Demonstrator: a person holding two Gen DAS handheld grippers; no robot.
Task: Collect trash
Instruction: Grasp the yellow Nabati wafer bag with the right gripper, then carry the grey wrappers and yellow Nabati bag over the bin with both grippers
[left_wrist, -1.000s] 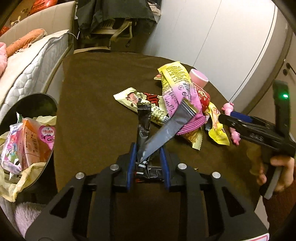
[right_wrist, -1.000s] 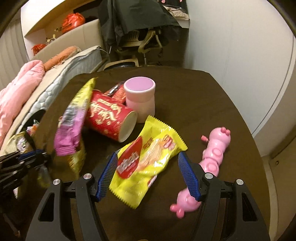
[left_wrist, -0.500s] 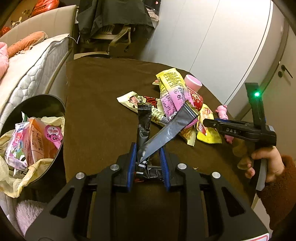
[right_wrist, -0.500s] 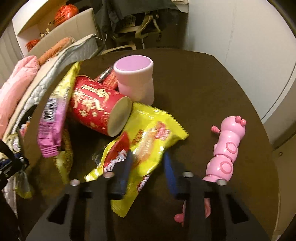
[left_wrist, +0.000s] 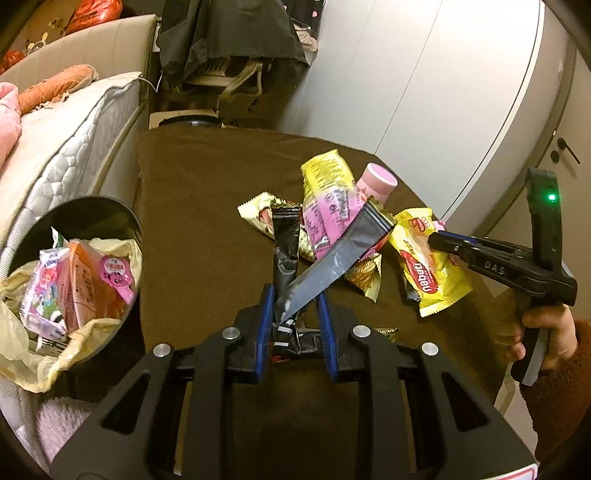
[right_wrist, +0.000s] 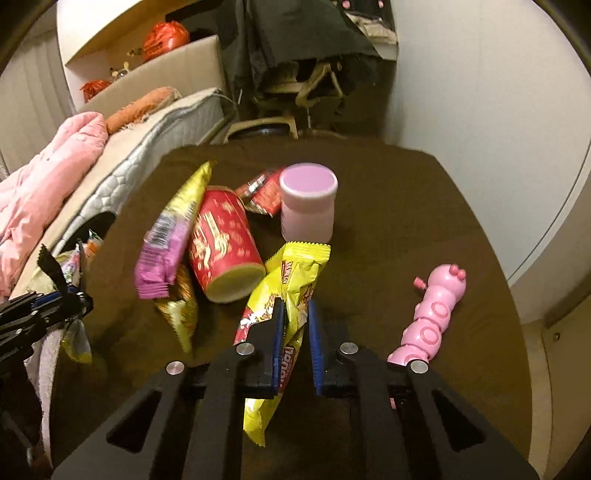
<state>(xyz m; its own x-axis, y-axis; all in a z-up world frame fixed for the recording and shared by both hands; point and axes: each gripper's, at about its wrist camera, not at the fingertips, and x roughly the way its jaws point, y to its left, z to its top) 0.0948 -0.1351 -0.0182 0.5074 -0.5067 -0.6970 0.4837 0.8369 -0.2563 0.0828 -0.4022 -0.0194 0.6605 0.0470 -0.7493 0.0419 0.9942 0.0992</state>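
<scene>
My left gripper (left_wrist: 294, 295) is shut on dark foil wrappers (left_wrist: 325, 258) and holds them above the brown table (left_wrist: 207, 206). My right gripper (right_wrist: 295, 306) is shut on a yellow snack packet (right_wrist: 295, 280) and lifts it off the table; the packet also shows in the left wrist view (left_wrist: 424, 266). A pile of trash lies on the table: a yellow and pink wrapper (right_wrist: 170, 236), a red paper cup (right_wrist: 221, 247) on its side and small wrappers (right_wrist: 262, 190). A black bin (left_wrist: 74, 266) with a yellow liner, holding several packets, stands left of the table.
A pink lidded cup (right_wrist: 308, 206) stands upright behind the pile. A pink caterpillar toy (right_wrist: 436, 314) lies at the table's right. A mattress (left_wrist: 66, 147) with pink bedding runs along the left. A chair with dark clothes (left_wrist: 229, 48) stands beyond the table's far edge.
My right gripper closed on the yellow snack packet and lifted it off the table. My left gripper kept its hold on the foil wrappers and drew back a little.
</scene>
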